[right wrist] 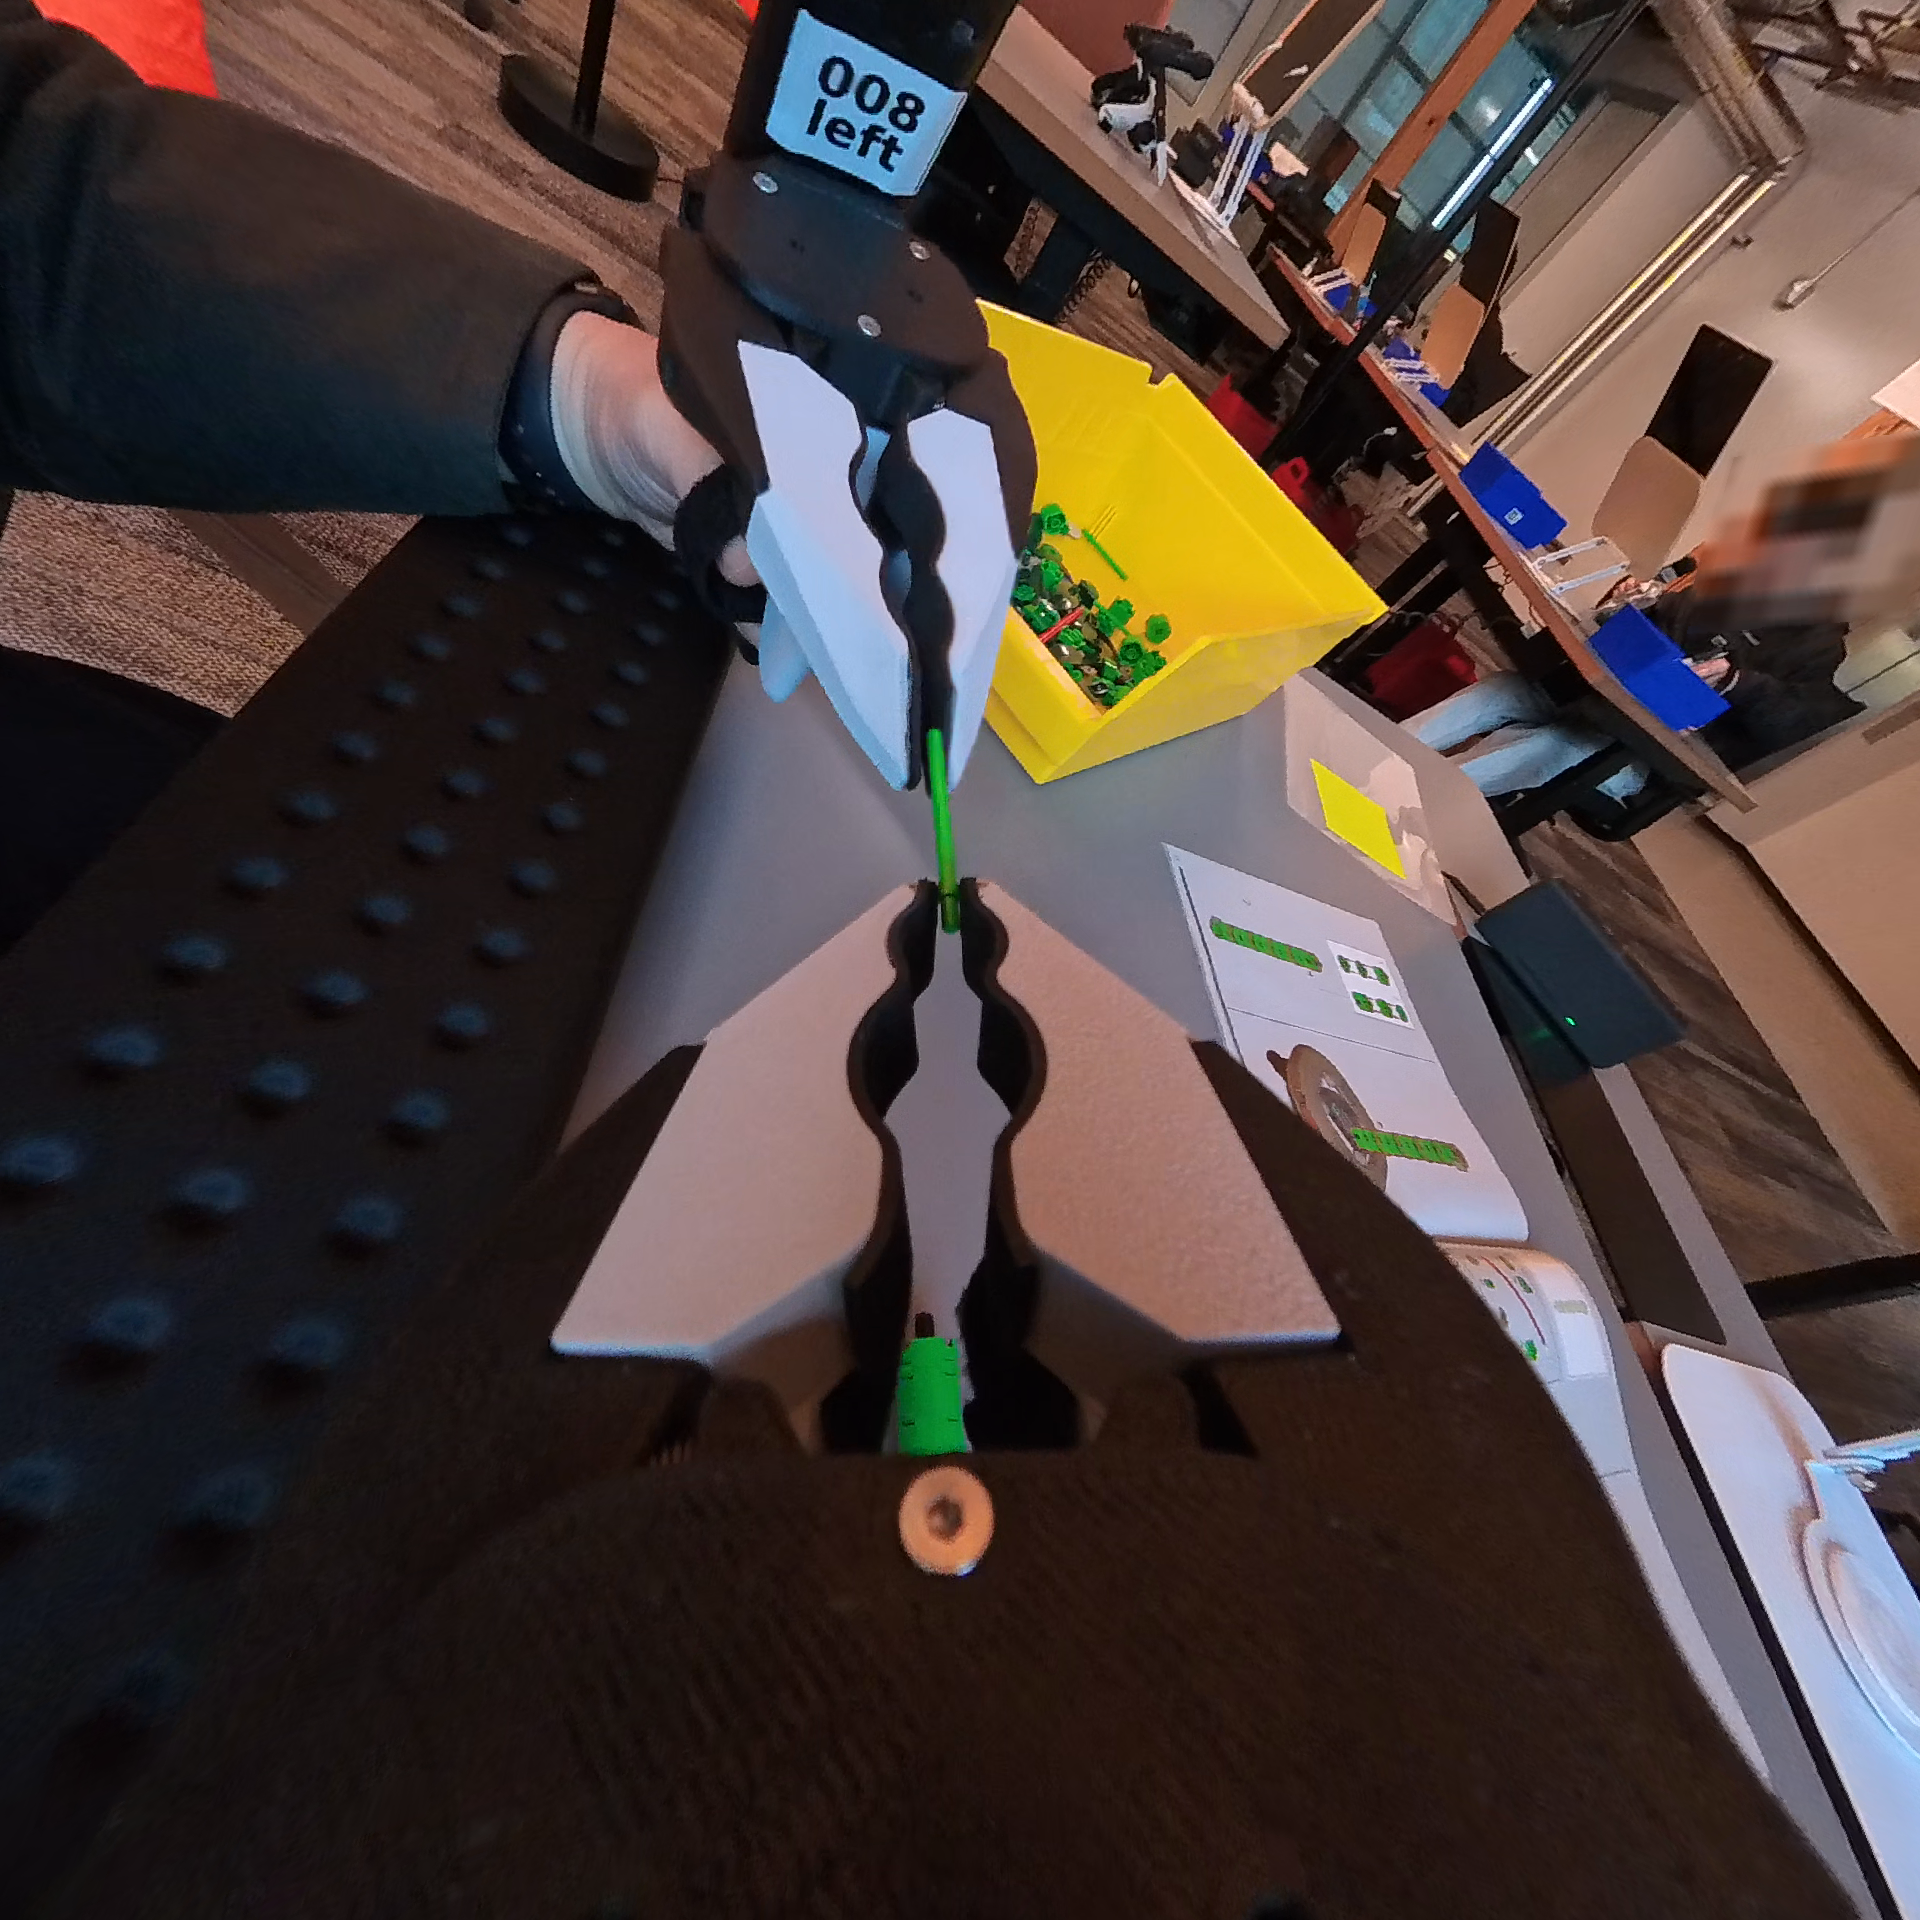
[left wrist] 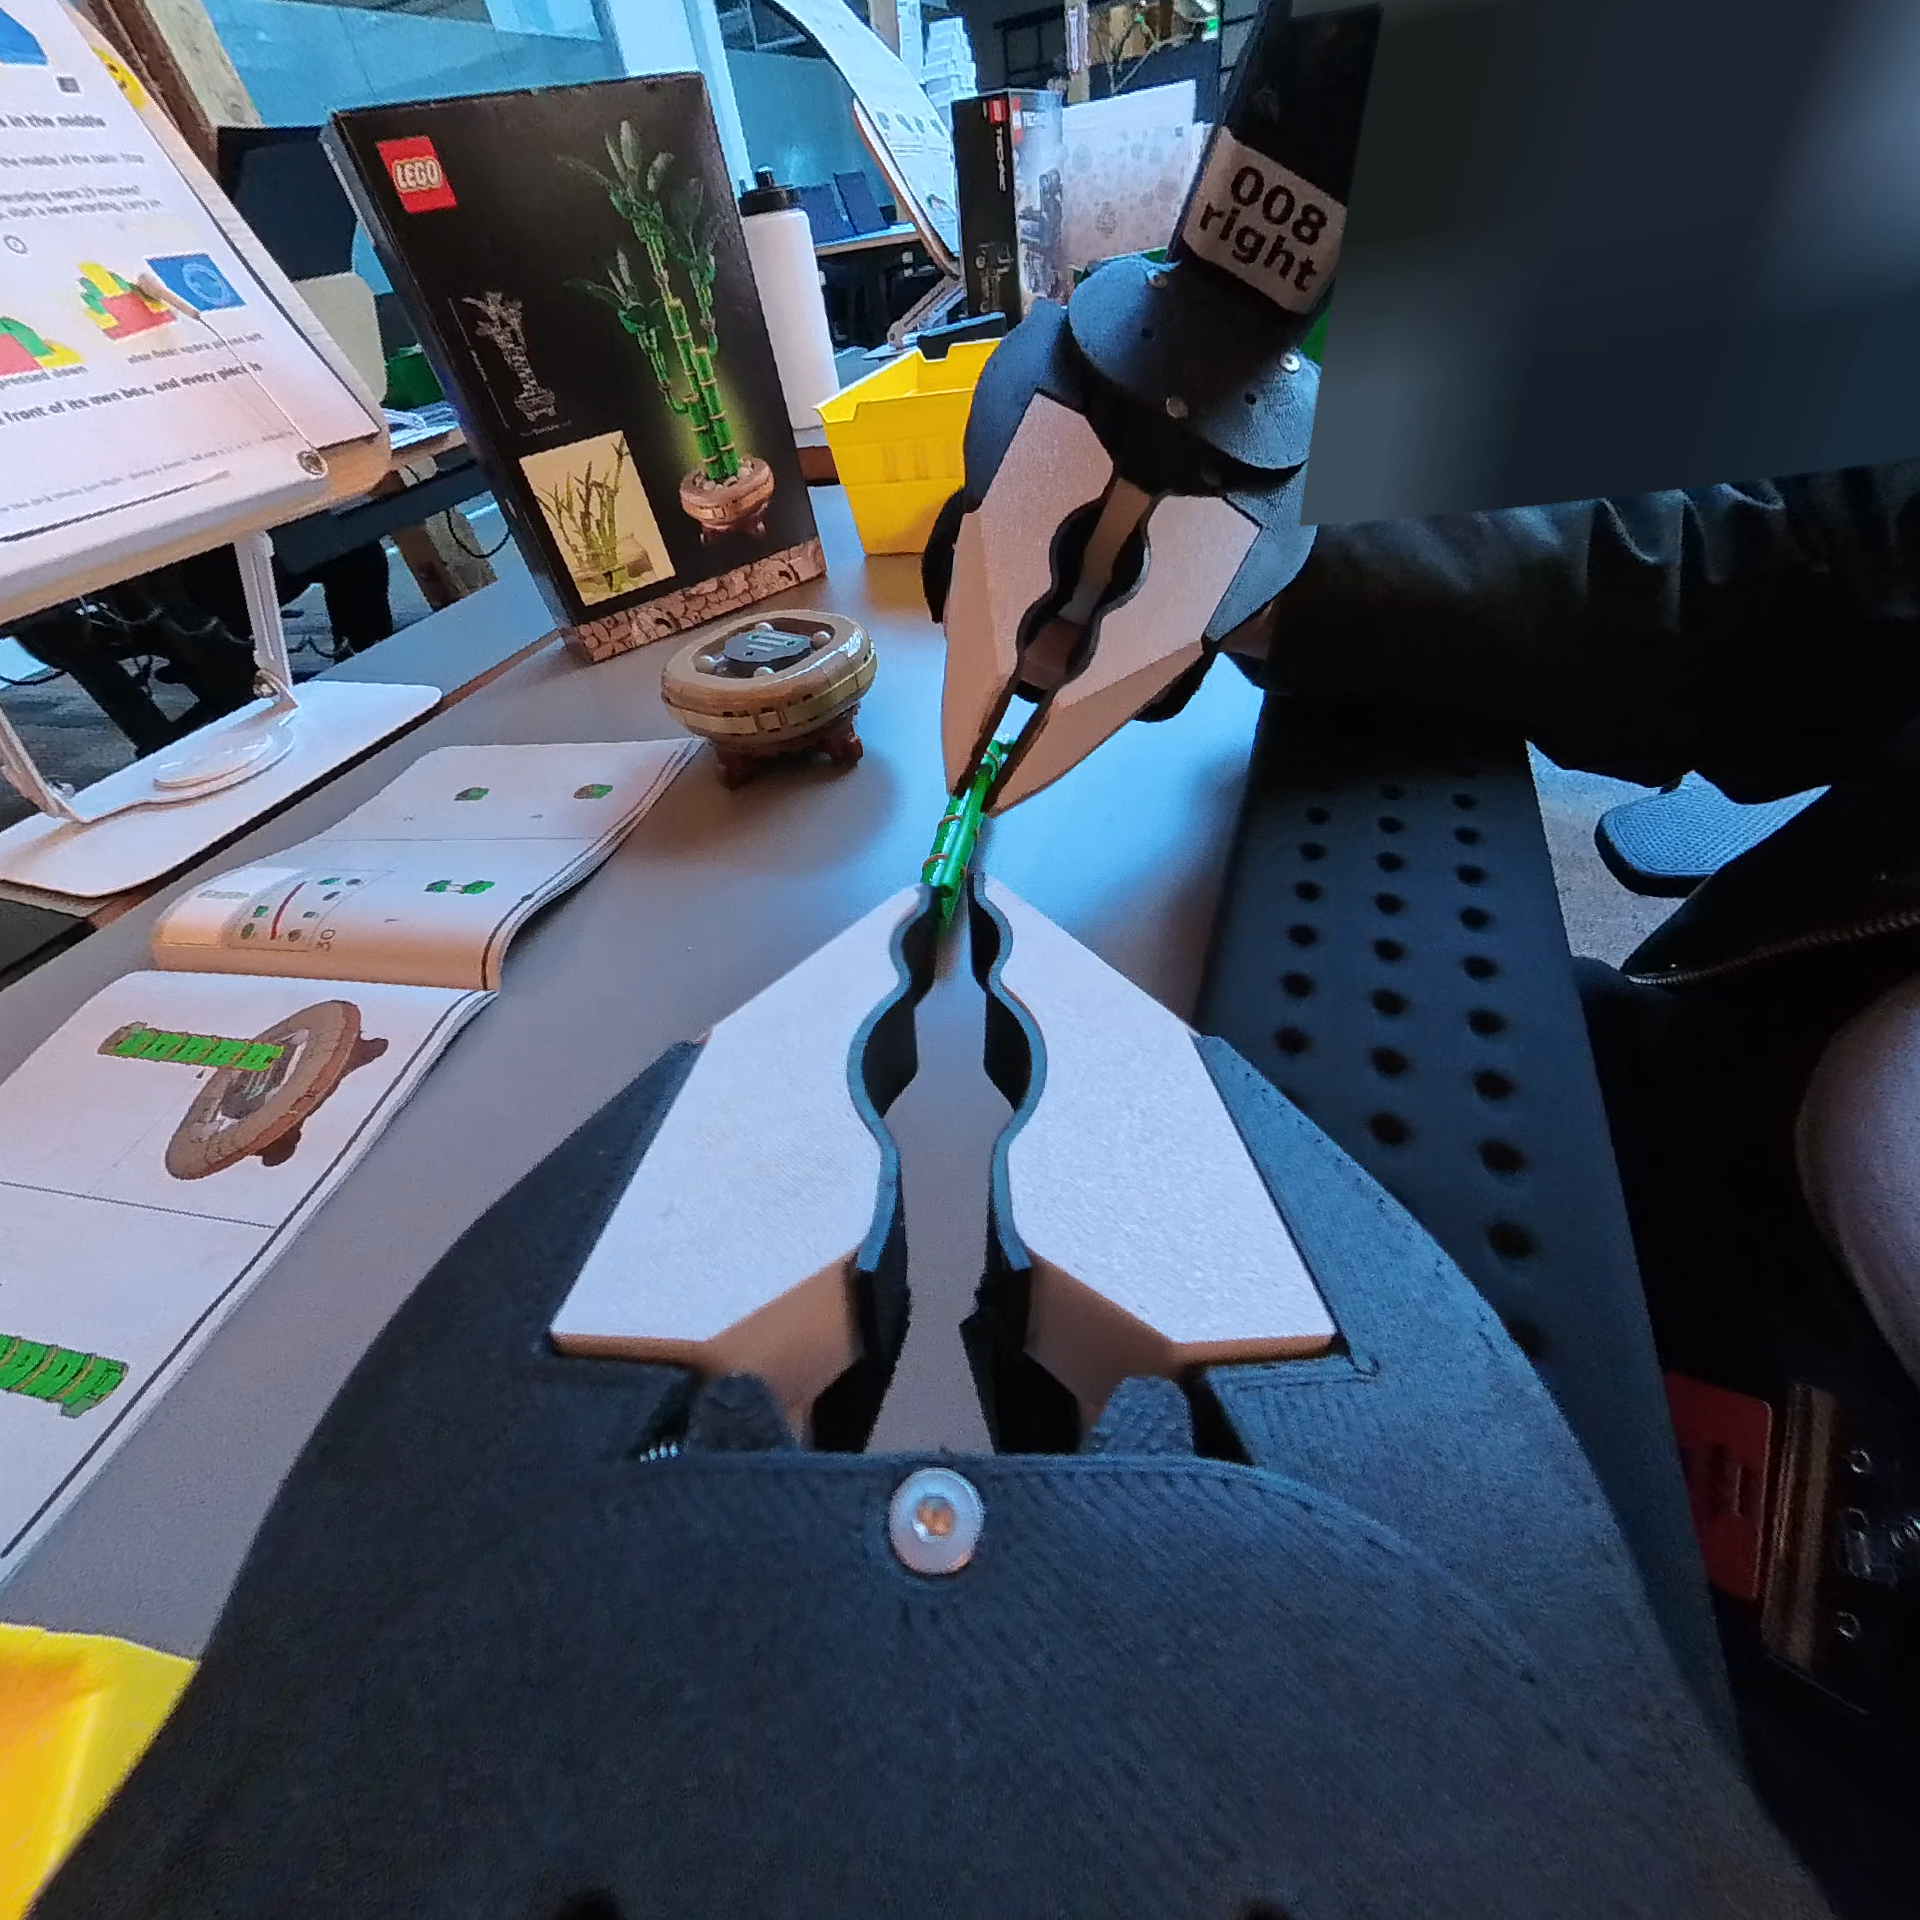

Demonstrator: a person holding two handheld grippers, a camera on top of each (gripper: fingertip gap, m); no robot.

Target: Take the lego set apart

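A thin green lego stalk (left wrist: 961, 831) spans between both grippers above the grey table (left wrist: 727, 935). My left gripper (left wrist: 951, 896) is shut on its near end. My right gripper (left wrist: 985, 795) comes in from the upper right and is shut on the other end. In the right wrist view the stalk (right wrist: 943, 821) is a thin rod between my right gripper (right wrist: 943, 896) and my left gripper (right wrist: 933, 771). A short green stack of round pieces (right wrist: 928, 1397) shows in the gap near the base of my right fingers. The round tan lego pot base (left wrist: 769, 686) stands on the table beyond.
The lego box (left wrist: 582, 353) stands behind the pot. An open instruction booklet (left wrist: 416, 862) lies at left. A yellow bin (right wrist: 1195, 540) holds several green pieces (right wrist: 1091, 623); another yellow bin (left wrist: 904, 457) sits at the back. A black perforated panel (left wrist: 1392, 997) runs along the right. The tips of both grippers are at nearly the same place. From either gripper's tips it is about 25 cm to the round tan lego pot base (left wrist: 769, 686).
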